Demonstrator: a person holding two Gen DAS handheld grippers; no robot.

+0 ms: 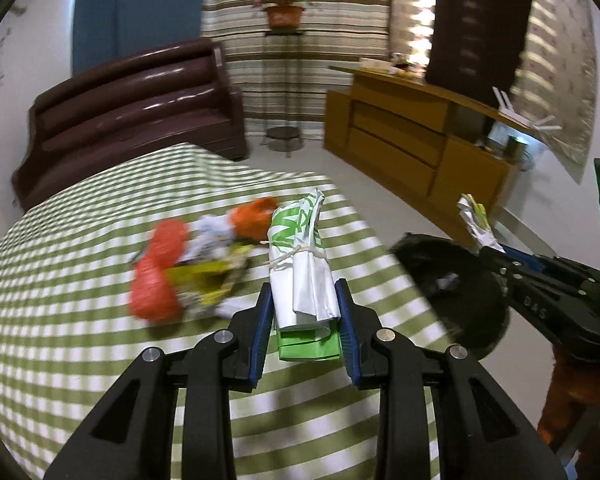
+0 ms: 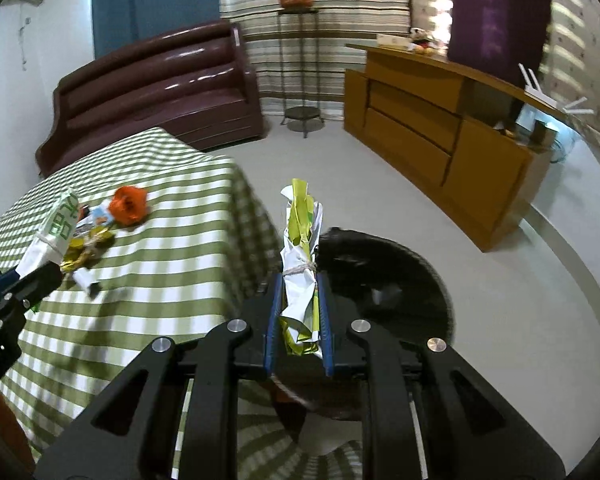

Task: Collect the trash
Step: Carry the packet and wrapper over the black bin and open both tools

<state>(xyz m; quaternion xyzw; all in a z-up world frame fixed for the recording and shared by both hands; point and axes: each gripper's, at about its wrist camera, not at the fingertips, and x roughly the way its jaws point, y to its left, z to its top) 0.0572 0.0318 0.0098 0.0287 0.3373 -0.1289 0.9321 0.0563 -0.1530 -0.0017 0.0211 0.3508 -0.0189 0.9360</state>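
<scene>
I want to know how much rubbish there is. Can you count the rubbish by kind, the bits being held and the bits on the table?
Tied paper bundles held in grippers: 2, a green and white bundle and a yellow and white bundle.
Orange crumpled wrappers on the table: about 3.
Other wrappers in the pile: too blurred to count.
Total countable: about 5.
</scene>
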